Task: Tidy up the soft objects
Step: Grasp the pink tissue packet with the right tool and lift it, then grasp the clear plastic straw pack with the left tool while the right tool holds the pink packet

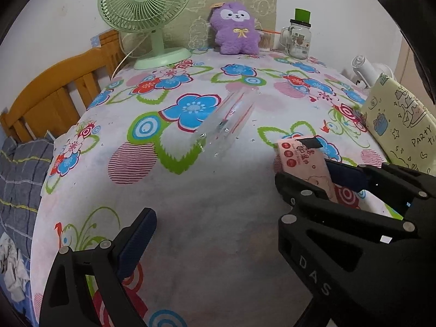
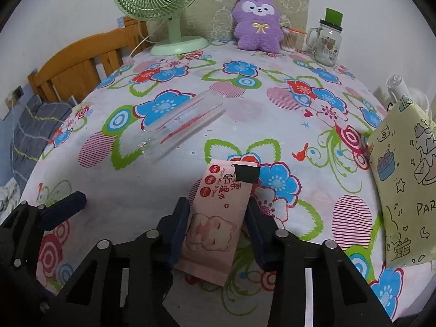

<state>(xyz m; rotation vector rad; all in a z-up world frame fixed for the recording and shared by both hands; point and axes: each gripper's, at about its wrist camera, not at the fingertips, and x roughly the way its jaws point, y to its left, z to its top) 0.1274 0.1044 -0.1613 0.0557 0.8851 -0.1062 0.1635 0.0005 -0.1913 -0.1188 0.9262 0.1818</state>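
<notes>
A pink pack of wet wipes with a cat picture lies on the flowered tablecloth. My right gripper is shut on the wipes pack, one blue pad on each side. The pack also shows in the left wrist view, held in the right gripper. My left gripper is open and empty above the cloth; one of its fingers shows at the left of the right wrist view. A clear plastic container lies on its side mid-table. A purple plush toy sits at the back.
A green desk fan stands back left. A glass mug jar with a green lid and a cotton swab box stand back right. A yellow cartoon bag stands at the right edge. A wooden bed frame is on the left.
</notes>
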